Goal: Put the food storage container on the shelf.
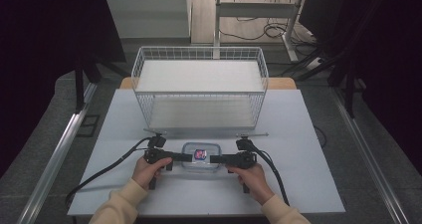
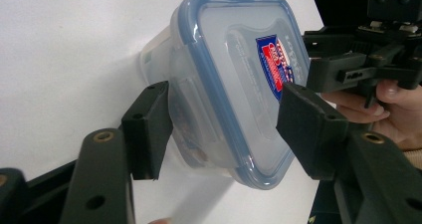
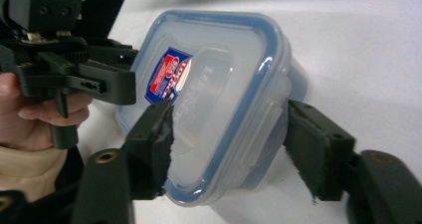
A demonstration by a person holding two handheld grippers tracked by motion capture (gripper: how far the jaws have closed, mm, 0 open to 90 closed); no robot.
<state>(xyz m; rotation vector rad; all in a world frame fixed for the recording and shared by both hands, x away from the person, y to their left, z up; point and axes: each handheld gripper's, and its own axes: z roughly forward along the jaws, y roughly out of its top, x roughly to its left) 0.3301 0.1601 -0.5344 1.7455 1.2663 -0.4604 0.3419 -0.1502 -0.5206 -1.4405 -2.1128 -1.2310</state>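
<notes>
A clear plastic container [image 1: 200, 157] with a blue-rimmed lid and a red and blue sticker lies on the white table near the front edge. My left gripper [image 1: 188, 157] comes at it from the left, my right gripper [image 1: 213, 159] from the right. In the left gripper view my left gripper [image 2: 226, 129] has one pad on the lid and the other on the side flap of the container [image 2: 234, 84]; the right gripper [image 2: 328, 59] shows beyond. In the right gripper view my right gripper [image 3: 234, 152] clamps the container [image 3: 224, 99] the same way, with the left gripper [image 3: 109, 79] opposite.
A white wire basket [image 1: 199, 52] stands at the back of the white table sheet [image 1: 298, 184], just behind the container. Black cables trail from both grippers toward the front corners. Metal rails run along both sides of the table.
</notes>
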